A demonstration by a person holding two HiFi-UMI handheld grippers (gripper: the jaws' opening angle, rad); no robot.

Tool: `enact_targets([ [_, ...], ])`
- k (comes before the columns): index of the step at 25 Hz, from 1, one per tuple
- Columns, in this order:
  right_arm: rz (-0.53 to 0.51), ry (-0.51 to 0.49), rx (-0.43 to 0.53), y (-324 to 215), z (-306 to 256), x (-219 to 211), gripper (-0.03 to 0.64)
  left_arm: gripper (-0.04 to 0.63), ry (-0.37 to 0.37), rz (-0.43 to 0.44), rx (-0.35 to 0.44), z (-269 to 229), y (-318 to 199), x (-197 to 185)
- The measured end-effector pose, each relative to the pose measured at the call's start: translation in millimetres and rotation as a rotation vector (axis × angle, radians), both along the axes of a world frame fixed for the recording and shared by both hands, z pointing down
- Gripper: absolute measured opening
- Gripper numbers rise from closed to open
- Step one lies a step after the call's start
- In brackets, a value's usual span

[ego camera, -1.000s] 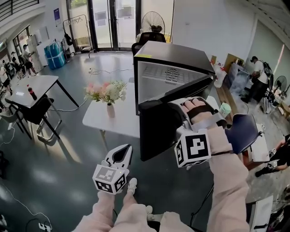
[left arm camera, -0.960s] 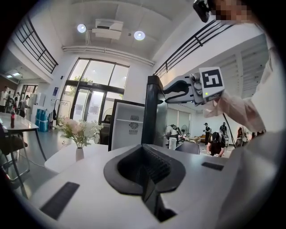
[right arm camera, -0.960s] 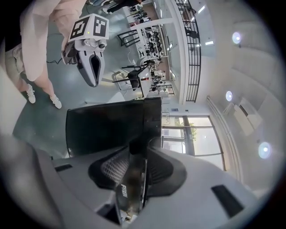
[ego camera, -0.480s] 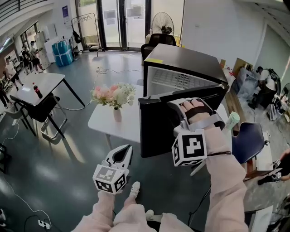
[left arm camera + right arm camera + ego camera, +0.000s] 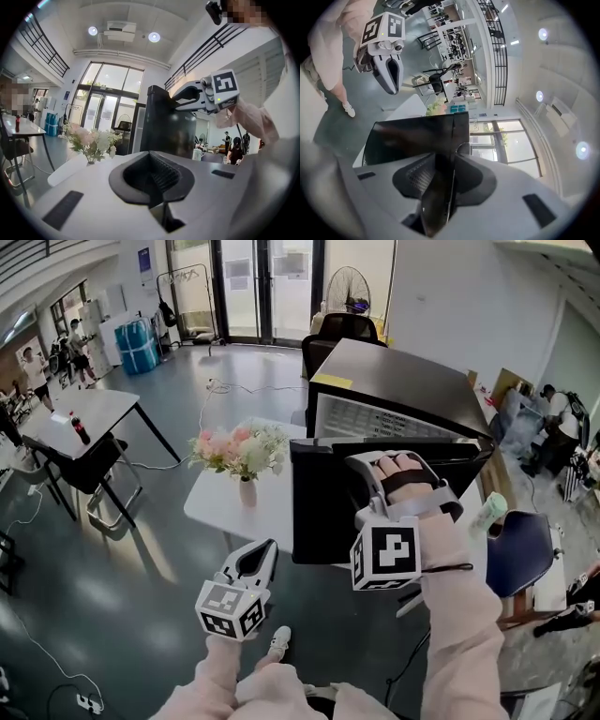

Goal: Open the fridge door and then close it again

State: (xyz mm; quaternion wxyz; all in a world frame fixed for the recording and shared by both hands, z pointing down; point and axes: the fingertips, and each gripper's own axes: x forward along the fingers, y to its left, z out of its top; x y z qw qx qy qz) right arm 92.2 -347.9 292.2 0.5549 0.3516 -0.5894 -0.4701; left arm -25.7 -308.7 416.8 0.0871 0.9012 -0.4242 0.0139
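Fridge door, black and upright, stands ajar in front of the black fridge, seen from the head view. Its outer face is turned toward the person and its top edge runs left to right across the frame. Behind that edge a strip of the fridge's pale interior shows, with a printed label on it. The door's hinged side appears to be at the fridge's right, though the hinge itself cannot be made out.

Left of the fridge and close to it stands a white table. A black office chair sits behind the fridge, and a blue chair is at its right. On the white table, near the fridge's left side, is a white vase of pink and white flowers. Well to the fridge's left, a dark bottle stands on another table.

At the fridge's front, the right gripper reaches over the door's top edge, a pink-sleeved arm behind it. The right gripper view shows its jaws set wide around the door's edge, with the dark slab between the pads. The left gripper hangs low, left of the door and apart from it. The left gripper view shows its jaws together with nothing between them.
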Motion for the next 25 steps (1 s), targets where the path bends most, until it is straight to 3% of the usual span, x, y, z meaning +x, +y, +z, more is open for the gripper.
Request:
enact_targets([
  [25, 0.148, -0.058, -0.007, -109.4, -1.8, 15.1, 0.13, 0.011, 0.016, 0.122, 0.03, -22.1, -141.7, 6.2],
])
